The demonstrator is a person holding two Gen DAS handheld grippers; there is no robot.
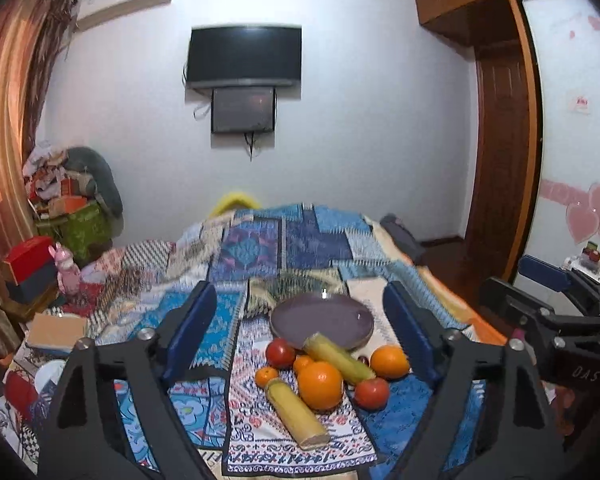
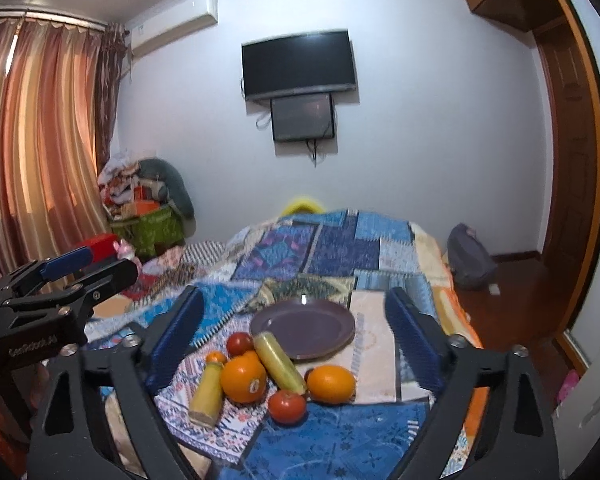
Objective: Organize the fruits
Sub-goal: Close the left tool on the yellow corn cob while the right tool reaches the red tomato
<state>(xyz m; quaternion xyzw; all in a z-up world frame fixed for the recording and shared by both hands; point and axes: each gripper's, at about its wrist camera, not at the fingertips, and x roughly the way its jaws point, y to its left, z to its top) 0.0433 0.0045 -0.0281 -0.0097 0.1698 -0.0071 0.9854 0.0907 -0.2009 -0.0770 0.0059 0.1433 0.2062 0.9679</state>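
A pile of fruit lies on a patterned blue cloth in front of an empty purple plate (image 1: 322, 318) (image 2: 304, 328). It holds two large oranges (image 1: 320, 385) (image 2: 331, 383), two red tomatoes (image 1: 280, 353) (image 2: 287, 406), small tangerines (image 1: 266, 376) and two yellow-green cane pieces (image 1: 296, 414) (image 2: 280, 362). My left gripper (image 1: 304, 324) is open and empty, held above and short of the pile. My right gripper (image 2: 296, 328) is open and empty, likewise short of the pile. Each gripper shows in the other's view, the right one at the right edge (image 1: 548, 312), the left one at the left edge (image 2: 60, 288).
The cloth covers a bed (image 1: 260, 248) that runs to the far wall with a TV (image 1: 244, 58). Boxes and a pink toy (image 1: 66, 268) crowd the left side. A wooden wardrobe (image 1: 500, 160) and a grey bag (image 2: 470, 256) stand on the right.
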